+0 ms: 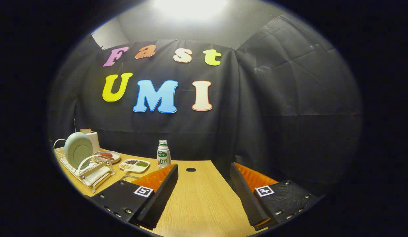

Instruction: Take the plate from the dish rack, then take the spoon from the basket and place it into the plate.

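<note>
Your gripper [204, 171] is released: its fingers stand wide apart over the bare table, nothing between them.

The plate [78, 149] is pale green, round, with a raised inner ring. It stands upright on edge in the dish rack [92, 174], well off to the left of your left finger and beyond it. The rack is white, with a wire hoop at its near end.

Just right of the rack sit a small dish [108, 156] holding reddish pieces and a white divided tray [134, 165] of dark and green fillings. A white bottle [163, 153] with a green label stands beyond your left finger's tip.

The table [200, 197] is light wood grain, with a round dark hole [191, 170] between the fingers' tips. Black cloth walls the booth; a bright light glares overhead.
</note>
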